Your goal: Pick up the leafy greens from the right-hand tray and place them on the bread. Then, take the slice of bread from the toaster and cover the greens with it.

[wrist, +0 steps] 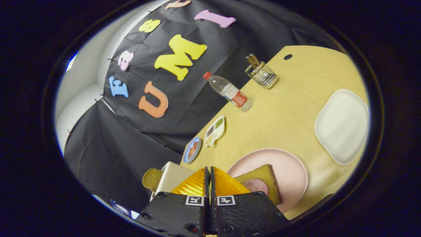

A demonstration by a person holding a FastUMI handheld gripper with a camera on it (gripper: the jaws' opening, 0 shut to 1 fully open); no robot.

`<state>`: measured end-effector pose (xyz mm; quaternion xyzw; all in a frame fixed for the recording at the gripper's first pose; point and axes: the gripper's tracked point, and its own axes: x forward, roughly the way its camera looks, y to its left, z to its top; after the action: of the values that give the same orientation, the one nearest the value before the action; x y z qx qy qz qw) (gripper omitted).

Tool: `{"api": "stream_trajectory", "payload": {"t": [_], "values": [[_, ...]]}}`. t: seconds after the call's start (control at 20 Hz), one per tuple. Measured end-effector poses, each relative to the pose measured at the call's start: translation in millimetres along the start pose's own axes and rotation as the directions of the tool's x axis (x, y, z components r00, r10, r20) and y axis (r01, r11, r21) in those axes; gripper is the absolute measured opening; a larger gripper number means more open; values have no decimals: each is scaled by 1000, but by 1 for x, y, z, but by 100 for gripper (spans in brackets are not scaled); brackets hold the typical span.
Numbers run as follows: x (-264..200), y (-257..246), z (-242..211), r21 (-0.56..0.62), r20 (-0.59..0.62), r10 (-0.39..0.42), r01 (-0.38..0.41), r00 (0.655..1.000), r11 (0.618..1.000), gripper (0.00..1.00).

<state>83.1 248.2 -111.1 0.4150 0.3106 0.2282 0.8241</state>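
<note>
Gripper view: hand-held gripper (210, 179) pressed together, empty; spread it before reaching the toaster's brown bread slice (152, 179)

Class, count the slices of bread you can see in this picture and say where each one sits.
2. One slice of bread lies on the pink plate, just beyond the shut hand-held gripper. The other slice sticks out of the toaster. More could be hidden behind the fingers.

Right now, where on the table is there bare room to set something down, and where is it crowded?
The widest bare patch of the table lies between the water bottle, the white tray and the pink plate. Another runs from the cup holder to the white tray. It is crowded near the shut gripper: toaster, pink plate with bread, two small dishes.
</note>
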Motion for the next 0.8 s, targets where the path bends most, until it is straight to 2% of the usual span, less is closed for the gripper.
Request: {"api": "stream_trajectory", "payload": {"t": [0.15,0.25,0.45,0.5,0.55,0.65,0.8], "values": [[5,-35,1,-38,12,-85,85,996,996,0],[2,-45,-1,-49,12,-109,109,994,993,0],[-5,-58,-1,-141,38,-168,171,985,975,8],[-6,-61,0,-160,46,-177,183,983,970,18],[-9,-63,1,-177,56,-191,198,980,964,23],[-19,-68,7,-221,91,-223,238,971,946,52],[-41,-58,29,-322,221,-262,324,939,889,94]]}}
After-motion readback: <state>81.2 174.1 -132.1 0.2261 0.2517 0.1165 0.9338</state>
